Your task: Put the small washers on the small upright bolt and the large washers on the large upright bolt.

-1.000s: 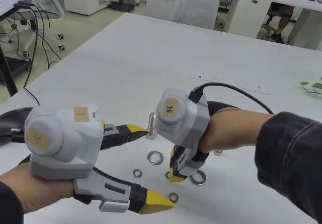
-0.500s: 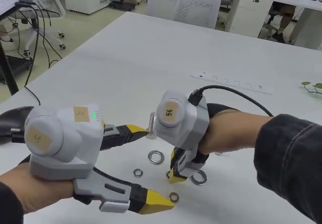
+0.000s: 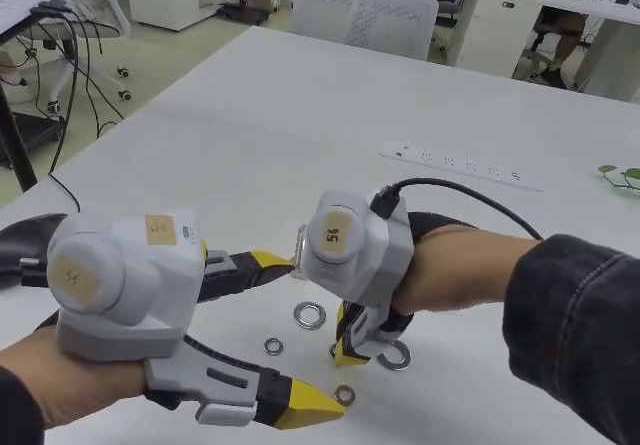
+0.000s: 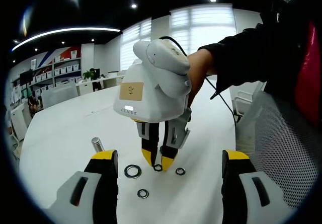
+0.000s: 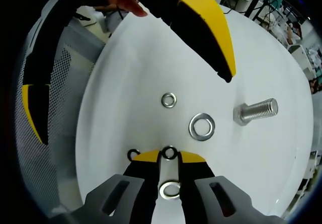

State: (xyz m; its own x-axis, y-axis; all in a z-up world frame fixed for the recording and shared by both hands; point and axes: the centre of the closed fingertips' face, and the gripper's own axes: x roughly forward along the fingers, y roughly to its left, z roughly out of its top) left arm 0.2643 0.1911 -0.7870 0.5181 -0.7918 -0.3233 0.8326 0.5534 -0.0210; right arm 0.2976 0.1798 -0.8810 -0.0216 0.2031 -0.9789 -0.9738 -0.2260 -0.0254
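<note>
I read "56" on the sticker [image 3: 333, 233] atop the right gripper [image 3: 345, 350]. The tan labels [image 3: 160, 229] on the left gripper [image 3: 292, 332] are illegible.

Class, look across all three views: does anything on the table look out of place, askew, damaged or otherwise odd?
Nothing stands out. The bolt stands upright on the white table, and the loose washers around it, such as the large washer and a small washer, lie flat and show no damage.
</note>
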